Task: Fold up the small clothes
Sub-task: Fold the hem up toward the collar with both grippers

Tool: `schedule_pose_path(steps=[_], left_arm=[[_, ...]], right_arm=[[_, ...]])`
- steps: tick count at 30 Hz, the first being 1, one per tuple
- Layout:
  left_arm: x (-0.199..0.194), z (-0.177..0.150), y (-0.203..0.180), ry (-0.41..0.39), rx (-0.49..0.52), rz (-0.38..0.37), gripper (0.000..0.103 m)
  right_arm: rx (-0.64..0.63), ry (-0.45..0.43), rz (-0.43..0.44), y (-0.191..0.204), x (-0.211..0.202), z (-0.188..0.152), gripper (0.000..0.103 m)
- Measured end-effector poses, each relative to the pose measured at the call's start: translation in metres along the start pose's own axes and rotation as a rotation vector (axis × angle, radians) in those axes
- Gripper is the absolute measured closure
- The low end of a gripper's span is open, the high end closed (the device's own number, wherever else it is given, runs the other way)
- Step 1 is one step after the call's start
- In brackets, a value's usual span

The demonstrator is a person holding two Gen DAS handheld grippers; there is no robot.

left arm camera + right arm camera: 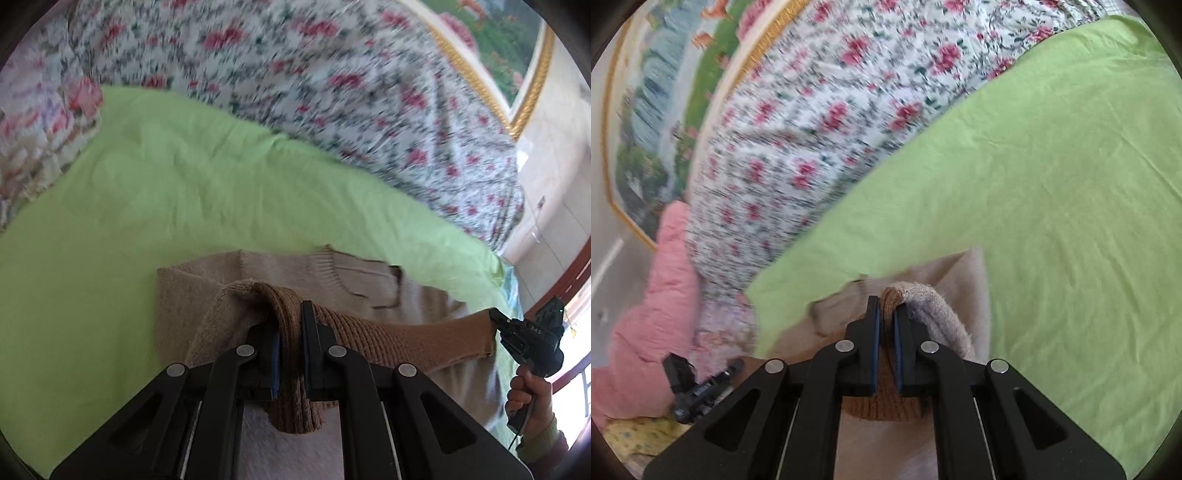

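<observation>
A small brown and beige knit sweater (369, 280) lies partly on a light green sheet (147, 192). My left gripper (290, 314) is shut on its ribbed brown hem, which drapes between the fingers. The hem stretches rightward to my right gripper (496, 325), held by a hand (528, 398) at the frame's right edge. In the right wrist view my right gripper (886, 306) is shut on the same sweater (923, 299), brown rib between the pads and pale fuzzy inner side folded over the right finger. The other gripper (698, 387) shows at lower left.
A floral quilt (314, 85) is heaped behind the green sheet (1052, 184). A pink blanket (661, 302) lies at the left in the right wrist view. A gold-framed landscape picture (657, 110) hangs on the wall behind, and a window frame (565, 288) stands at right.
</observation>
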State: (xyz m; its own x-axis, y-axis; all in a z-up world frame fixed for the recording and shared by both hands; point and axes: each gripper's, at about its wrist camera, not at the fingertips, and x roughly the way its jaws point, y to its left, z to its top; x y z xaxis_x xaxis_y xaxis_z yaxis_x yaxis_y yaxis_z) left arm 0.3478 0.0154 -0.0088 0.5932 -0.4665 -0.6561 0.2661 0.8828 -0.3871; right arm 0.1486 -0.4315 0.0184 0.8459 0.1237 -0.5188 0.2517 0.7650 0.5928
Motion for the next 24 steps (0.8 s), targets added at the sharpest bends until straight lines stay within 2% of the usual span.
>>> schedule_pose_path(steps=[4,8,10,12,14,16,17,19,21,24], left_arm=[[0.031,-0.008,0.015,0.046,-0.011,0.026,0.095],[0.035,-0.017,0.019,0.079,-0.011,0.012,0.091],[0.024,-0.022,0.017,0.091,-0.008,-0.003,0.087],[0.007,-0.032,0.012,0.109,0.012,-0.022,0.08],[-0.016,-0.049,-0.003,0.121,0.05,-0.067,0.08],[-0.031,-0.068,-0.021,0.152,0.094,-0.134,0.076],[-0.034,-0.082,-0.039,0.178,0.142,-0.176,0.075],[-0.03,-0.096,-0.063,0.21,0.205,-0.198,0.075],[-0.015,-0.101,-0.085,0.242,0.261,-0.211,0.075],[0.008,-0.092,-0.092,0.253,0.288,-0.171,0.076]], right_arm=[[-0.01,0.039,-0.068,-0.01,0.024,-0.002,0.096],[-0.013,0.067,-0.099,-0.012,0.03,-0.006,0.092],[-0.017,0.065,-0.107,-0.008,0.02,-0.007,0.084],[-0.039,0.034,-0.105,-0.001,0.002,-0.008,0.066],[-0.079,-0.009,-0.09,0.011,-0.026,-0.016,0.063],[-0.145,-0.001,-0.037,0.029,-0.041,-0.029,0.063],[-0.206,0.044,0.007,0.042,-0.042,-0.039,0.063],[-0.346,0.201,0.087,0.072,-0.029,-0.066,0.063],[-0.426,0.341,0.17,0.095,-0.004,-0.087,0.063],[-0.476,0.421,0.169,0.108,0.029,-0.093,0.063]])
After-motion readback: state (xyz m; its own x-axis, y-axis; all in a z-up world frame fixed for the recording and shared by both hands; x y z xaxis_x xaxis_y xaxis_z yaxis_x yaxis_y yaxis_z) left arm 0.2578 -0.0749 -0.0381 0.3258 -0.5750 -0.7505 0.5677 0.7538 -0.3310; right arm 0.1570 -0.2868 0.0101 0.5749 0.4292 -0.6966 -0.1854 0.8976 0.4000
